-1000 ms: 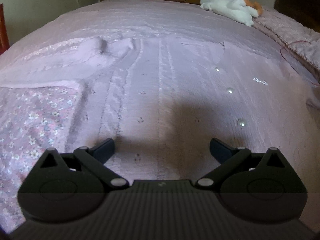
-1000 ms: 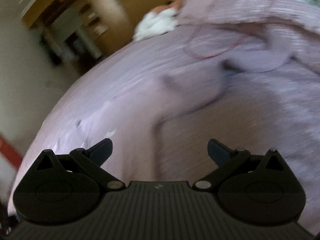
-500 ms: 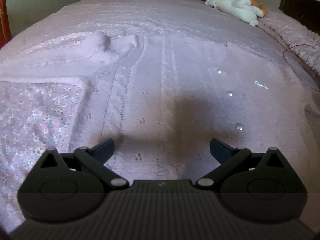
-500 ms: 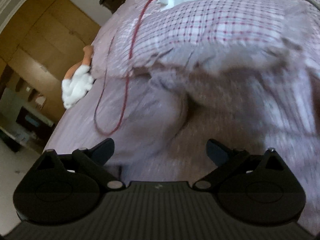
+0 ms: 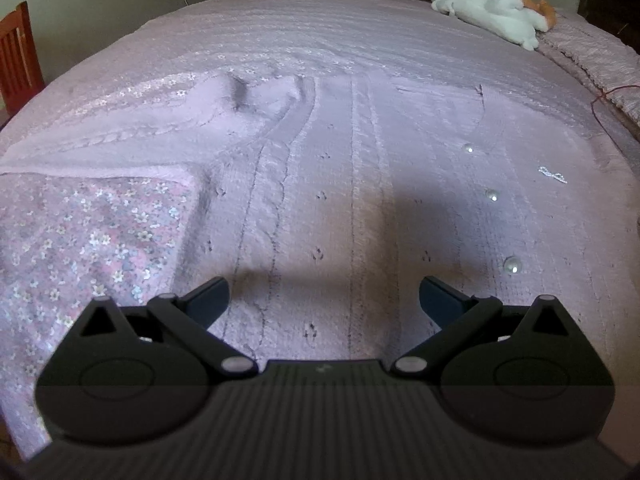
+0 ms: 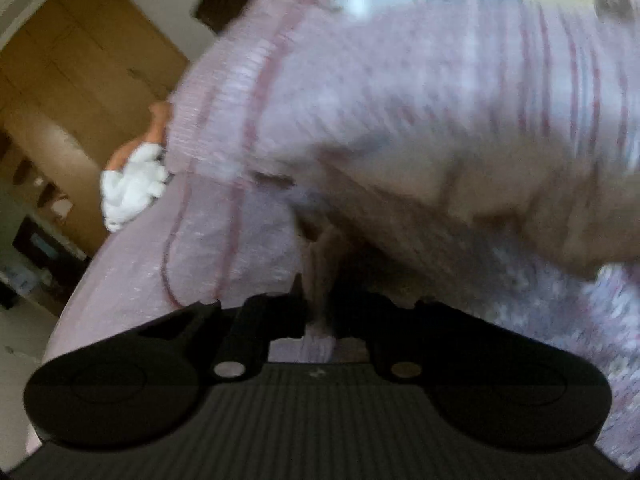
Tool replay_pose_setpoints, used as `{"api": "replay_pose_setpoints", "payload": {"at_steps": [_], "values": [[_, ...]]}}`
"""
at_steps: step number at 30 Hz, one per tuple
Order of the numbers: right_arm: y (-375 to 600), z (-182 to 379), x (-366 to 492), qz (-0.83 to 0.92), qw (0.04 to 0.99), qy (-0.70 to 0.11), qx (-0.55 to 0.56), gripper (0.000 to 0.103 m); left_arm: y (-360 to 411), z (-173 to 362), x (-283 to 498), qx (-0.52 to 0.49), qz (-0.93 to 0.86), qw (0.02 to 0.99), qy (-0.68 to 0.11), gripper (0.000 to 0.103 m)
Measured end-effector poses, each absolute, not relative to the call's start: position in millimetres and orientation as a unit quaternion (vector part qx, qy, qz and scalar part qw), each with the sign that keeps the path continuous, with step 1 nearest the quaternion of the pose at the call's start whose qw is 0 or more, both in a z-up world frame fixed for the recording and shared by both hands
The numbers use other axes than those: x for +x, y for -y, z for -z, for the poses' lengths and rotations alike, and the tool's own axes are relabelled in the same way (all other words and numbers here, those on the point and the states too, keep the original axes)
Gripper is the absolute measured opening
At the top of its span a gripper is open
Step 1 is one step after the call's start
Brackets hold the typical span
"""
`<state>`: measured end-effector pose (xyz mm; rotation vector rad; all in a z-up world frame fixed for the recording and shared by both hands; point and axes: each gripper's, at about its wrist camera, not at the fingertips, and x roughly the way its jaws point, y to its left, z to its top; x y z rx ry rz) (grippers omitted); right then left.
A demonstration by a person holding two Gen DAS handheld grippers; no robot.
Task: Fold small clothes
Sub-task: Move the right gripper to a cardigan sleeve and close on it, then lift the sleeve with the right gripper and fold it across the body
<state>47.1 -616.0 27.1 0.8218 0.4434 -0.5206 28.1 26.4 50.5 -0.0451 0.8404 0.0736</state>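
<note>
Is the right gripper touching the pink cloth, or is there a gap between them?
Touching. In the right wrist view, the right gripper has its fingers closed together on a fold of the pink cloth, which runs between them. The picture is blurred, yet the pinch is plain.

Knit cardigan [image 5: 360,184]: soft matt lilac wool, cable ribs, glossy pearl buttons [image 5: 511,266]. Floral lining [image 5: 92,240]: thin printed cotton. Bedspread [image 5: 320,28]: quilted matt cloth. Plush toy [image 5: 492,12]: fuzzy white. Left gripper [image 5: 323,300]: matt black plastic, ribbed body. Chair [image 5: 18,60]: glossy red wood.

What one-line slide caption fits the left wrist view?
Open left gripper hovers over a lilac knit cardigan with pearl buttons, spread on the bed.
</note>
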Motion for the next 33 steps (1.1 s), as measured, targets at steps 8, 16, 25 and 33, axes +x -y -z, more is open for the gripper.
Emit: {"api": "replay_pose_setpoints", "payload": {"at_steps": [8, 16, 25, 33], "values": [[615, -102, 38, 0.237, 0.894, -0.154, 0.347, 0.009, -33, -57, 26, -0.027, -0.031, 0.917, -0.396, 0.103], [593, -172, 12, 0.222, 0.916, -0.107, 0.316, 0.009, -50, -67, 19, -0.034, -0.038, 0.922, -0.383, 0.103], [513, -222, 23, 0.148, 0.932, -0.133, 0.304, 0.009, -81, -84, 15, -0.032, -0.067, 0.926, -0.371, 0.103], [400, -243, 60, 0.052, 0.950, -0.159, 0.264, 0.009, -111, -98, 4, -0.053, -0.090, 0.929, -0.355, 0.103]]}}
